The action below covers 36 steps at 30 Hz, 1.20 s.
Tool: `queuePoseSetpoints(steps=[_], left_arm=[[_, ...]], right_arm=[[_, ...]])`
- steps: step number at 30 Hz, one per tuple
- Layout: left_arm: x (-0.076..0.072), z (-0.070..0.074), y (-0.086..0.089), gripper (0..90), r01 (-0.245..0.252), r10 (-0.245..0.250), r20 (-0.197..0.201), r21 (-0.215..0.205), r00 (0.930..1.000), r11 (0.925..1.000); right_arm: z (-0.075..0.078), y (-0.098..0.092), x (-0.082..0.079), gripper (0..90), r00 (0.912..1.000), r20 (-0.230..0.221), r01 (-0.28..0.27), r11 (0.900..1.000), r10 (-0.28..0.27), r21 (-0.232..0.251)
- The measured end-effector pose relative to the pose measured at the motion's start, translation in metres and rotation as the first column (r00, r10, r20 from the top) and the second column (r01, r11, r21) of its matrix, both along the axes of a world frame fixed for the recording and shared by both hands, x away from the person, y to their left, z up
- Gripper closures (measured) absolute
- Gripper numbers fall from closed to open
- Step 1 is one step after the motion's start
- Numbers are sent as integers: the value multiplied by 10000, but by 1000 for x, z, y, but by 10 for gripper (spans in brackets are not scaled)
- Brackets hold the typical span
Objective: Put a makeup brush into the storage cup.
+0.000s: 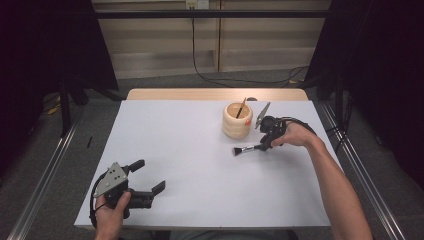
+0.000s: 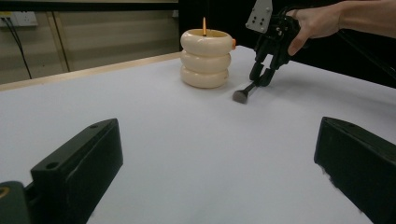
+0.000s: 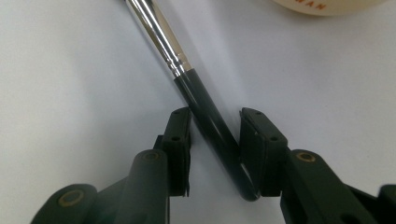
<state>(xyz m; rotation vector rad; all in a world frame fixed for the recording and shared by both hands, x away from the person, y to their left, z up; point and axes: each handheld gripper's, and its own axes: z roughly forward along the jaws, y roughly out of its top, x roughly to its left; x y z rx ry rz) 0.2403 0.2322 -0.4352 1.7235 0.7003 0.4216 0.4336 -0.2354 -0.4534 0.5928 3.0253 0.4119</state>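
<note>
A makeup brush (image 1: 248,148) with a dark handle and silver ferrule lies on the white table (image 1: 190,145), bristles pointing left. My right gripper (image 1: 264,146) points down over its handle end. In the right gripper view the handle (image 3: 205,112) lies slantwise between the jaws of the right gripper (image 3: 217,116), near the left pad at the top and the right pad at its end, with a gap on each side. In the left gripper view the brush head (image 2: 241,95) rests on the table below the right gripper (image 2: 261,77). My left gripper (image 1: 148,175) (image 2: 218,126) rests open and empty at the front left.
A cream ribbed holder (image 1: 236,122) (image 2: 206,58) stands just left of the right gripper, with a thin orange-tipped stick (image 1: 241,107) in it. A bare wooden strip (image 1: 215,94) borders the table's far edge. Dark curtains and cables lie beyond.
</note>
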Motion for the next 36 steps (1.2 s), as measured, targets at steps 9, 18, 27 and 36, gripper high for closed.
queuePoseSetpoints(steps=[9,18,27,36], left_arm=[[0,0,0,13,18,-18,-8,-3,10000,10000],[0,0,0,13,21,-21,-5,-9,10000,10000],[0,1,1,13,23,-23,-5,32,10000,10000],[1,0,0,12,29,-29,-27,33,10000,10000]], right_arm=[[-1,0,-3,732,9999,-9,-118,9998,118,144],[0,4,-3,789,9995,-147,-278,9996,277,-62],[1,6,-1,738,9994,-295,-160,9998,157,-95],[0,18,2,758,9995,-148,-272,9994,269,-193]])
